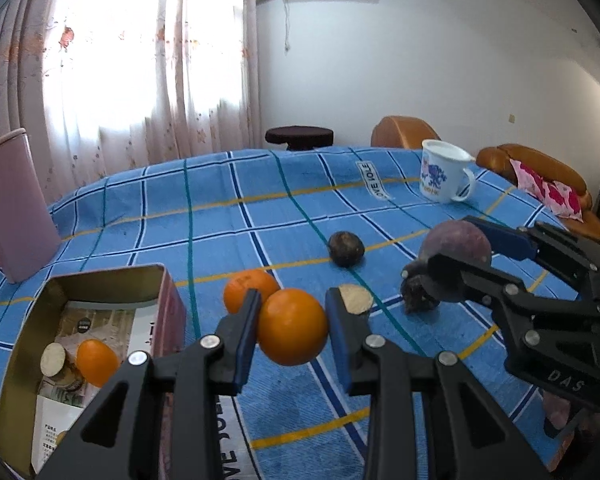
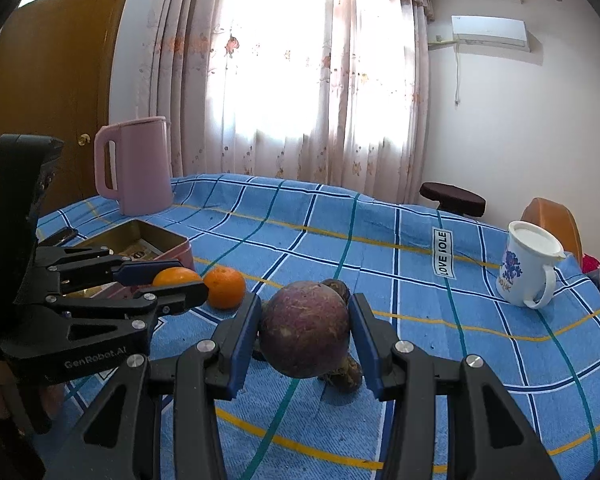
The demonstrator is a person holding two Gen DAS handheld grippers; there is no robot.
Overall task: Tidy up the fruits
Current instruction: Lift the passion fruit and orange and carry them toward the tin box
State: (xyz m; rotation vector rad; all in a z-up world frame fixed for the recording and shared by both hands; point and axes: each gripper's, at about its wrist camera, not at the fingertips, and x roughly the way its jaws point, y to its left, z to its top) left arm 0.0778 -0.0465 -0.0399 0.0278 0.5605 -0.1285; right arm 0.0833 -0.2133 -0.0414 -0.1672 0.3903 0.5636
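Observation:
My left gripper point(image 1: 292, 320) is shut on an orange point(image 1: 293, 326) and holds it above the blue checked tablecloth point(image 1: 260, 216), just right of the open tin box point(image 1: 24, 344). The box holds another orange point(image 1: 96, 362) and a pale round piece point(image 1: 53, 360). A second loose orange point(image 1: 247, 289) lies behind the held one. My right gripper point(image 2: 305, 334) is shut on a purple mangosteen point(image 2: 305, 330), lifted over the cloth. Dark fruits lie beneath it point(image 2: 346, 374) and behind it point(image 2: 338, 286). In the left wrist view one dark fruit point(image 1: 346, 249) lies mid-table.
A pink kettle point(image 2: 138, 166) stands at the far left behind the tin box point(image 2: 148, 242). A white mug with blue print point(image 2: 530, 270) stands at the far right. A pale round slice point(image 1: 356, 299) lies near my left gripper's right finger. Chairs and a stool stand beyond the table.

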